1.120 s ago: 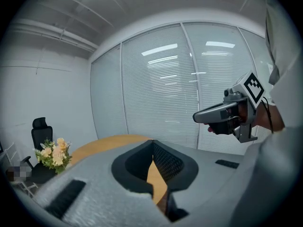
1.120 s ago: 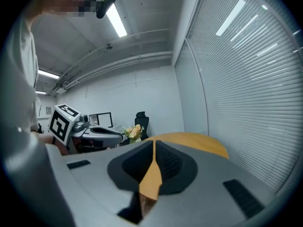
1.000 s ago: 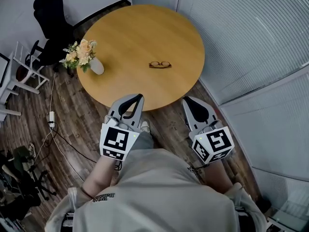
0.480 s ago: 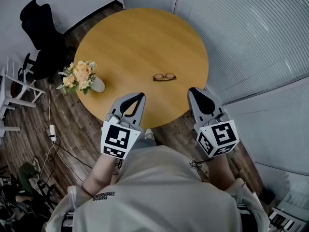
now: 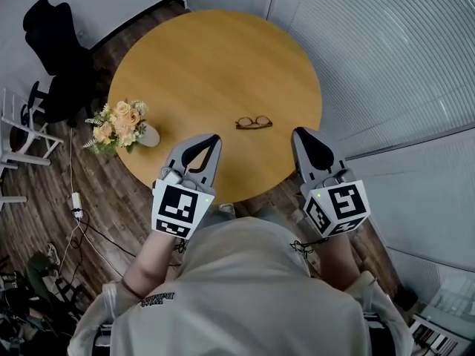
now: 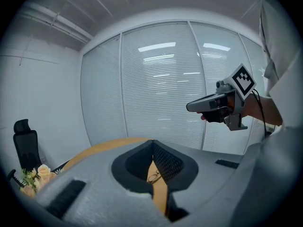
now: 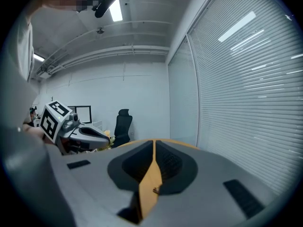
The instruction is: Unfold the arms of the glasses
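A pair of dark-rimmed glasses (image 5: pixel 254 123) lies folded on the round wooden table (image 5: pixel 215 58), near its front edge. My left gripper (image 5: pixel 214 139) hovers over the table's near rim, to the left of the glasses and short of them, jaws shut and empty. My right gripper (image 5: pixel 299 133) hangs at the rim to the right of the glasses, also shut and empty. In the left gripper view the glasses (image 6: pixel 153 176) show through the slit below the closed tips (image 6: pixel 152 143). In the right gripper view only a sliver of the glasses (image 7: pixel 155 190) shows.
A white vase of flowers (image 5: pixel 122 127) stands at the table's left edge. A black office chair (image 5: pixel 56 43) and white chair frames stand on the wood floor at the left. Blinds cover the glass wall (image 5: pixel 386 58) at the right.
The person has stepped up to the table. Both grippers have moved forward from short of the rim to over it, nearer the glasses. Their jaws stay shut.
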Motion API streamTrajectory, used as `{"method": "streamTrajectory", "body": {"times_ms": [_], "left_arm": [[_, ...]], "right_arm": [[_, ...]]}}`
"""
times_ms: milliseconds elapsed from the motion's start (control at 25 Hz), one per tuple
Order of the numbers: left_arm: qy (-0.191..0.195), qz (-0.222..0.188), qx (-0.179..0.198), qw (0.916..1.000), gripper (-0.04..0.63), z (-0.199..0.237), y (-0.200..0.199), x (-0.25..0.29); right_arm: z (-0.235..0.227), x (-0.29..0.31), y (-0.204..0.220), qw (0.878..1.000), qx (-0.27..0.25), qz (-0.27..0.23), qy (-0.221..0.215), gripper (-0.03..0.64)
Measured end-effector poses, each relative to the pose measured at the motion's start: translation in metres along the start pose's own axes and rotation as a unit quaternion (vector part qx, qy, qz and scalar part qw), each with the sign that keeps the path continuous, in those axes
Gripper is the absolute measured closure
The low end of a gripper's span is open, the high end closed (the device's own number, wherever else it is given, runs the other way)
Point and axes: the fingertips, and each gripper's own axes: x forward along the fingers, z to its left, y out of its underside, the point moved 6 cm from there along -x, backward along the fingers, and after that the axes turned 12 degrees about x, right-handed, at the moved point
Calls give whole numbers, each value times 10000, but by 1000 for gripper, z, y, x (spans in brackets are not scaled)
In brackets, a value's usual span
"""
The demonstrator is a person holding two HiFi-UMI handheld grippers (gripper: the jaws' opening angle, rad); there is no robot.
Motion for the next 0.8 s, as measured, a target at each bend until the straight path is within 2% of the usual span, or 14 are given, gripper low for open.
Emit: {"method": "streamTrajectory", "body": {"times_ms": [240,400,520,800], "left_arm": [[-104,131,-73,9998,572,-2,-5,10],[-263,216,-205,9992,572,-7,-7,15],[-307,267,-144,9991,572,-14,-11,23],[-396,213,-204,9988,572,-19,-16,49]], "right_arm": [[-16,4,-6,9999,114,-13,-74,580],[-24,7,-5,9995,129,40,-290,580],[-33,7,-4,9991,143,77,-393,580],[-57,9,1,9982,174,288,-506,580]]}}
